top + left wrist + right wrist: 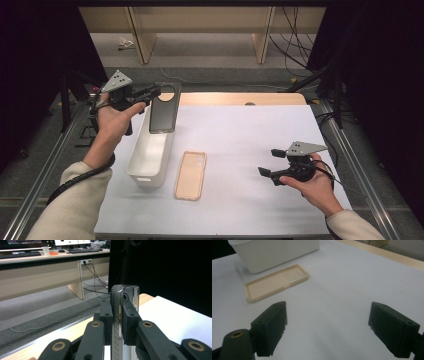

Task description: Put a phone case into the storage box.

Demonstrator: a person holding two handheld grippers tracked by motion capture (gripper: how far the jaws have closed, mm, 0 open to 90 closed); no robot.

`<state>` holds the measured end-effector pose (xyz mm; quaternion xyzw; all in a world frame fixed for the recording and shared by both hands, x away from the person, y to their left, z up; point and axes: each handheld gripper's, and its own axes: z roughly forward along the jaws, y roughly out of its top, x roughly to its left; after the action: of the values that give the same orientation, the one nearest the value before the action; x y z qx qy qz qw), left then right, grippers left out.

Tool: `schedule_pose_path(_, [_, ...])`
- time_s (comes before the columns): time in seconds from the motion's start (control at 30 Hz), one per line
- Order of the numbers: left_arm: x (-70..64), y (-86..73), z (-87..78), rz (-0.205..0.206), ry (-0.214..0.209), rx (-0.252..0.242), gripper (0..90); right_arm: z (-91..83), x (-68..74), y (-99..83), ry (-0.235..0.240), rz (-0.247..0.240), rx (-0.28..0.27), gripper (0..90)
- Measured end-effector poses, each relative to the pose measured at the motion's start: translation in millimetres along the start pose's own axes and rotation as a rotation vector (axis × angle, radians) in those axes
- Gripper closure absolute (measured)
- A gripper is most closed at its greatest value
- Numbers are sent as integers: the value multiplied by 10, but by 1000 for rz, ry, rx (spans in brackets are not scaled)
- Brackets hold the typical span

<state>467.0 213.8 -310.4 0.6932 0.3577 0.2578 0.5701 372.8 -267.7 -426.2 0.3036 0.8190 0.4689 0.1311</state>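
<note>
White sheeting [240, 150] covers the worktable, whose pale wooden edge shows along the far side; beyond it lie a grey floor, light wooden desk legs and trailing cables. Left gripper [156, 91]: held in the person's left hand [112, 120] above the far end of a white rectangular plastic bin [145, 160], its jaws clamped on the upper end of a dark translucent phone case with a round camera opening [163, 112]. The case hangs roughly upright, its lower end dipping towards the bin's open top; whether it touches the rim cannot be told. In the left gripper view the same case [117, 315] appears edge-on, pinched between the two black jaw pads [106, 320], with its curved top rising above them. A second case, beige and rectangular with a soft rubbery look [190, 175], lies flat on the sheeting with its hollow side up, just beside the bin's right wall and apart from both grippers. Right gripper [269, 162]: held in the right hand [312, 182] low over the right part of the table, jaws spread wide with nothing between them. In the right gripper view the pads [272, 325] frame bare sheeting, with the beige case [274, 283] and the bin [274, 252] farther off.
</note>
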Motion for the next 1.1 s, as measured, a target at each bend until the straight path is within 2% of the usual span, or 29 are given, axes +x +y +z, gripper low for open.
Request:
schedule_pose_path(0.4, [133, 8, -18, 19, 27, 4, 804, 3, 7, 0, 4, 2, 0, 163])
schedule_pose_path(0.87, [275, -59, 50, 29, 43, 20, 804, 7, -7, -4, 6, 6, -1, 165])
schedule_pose_path(1.1, [297, -65, 105, 37, 40, 29, 804, 12, -2, -5, 7, 5, 1, 165])
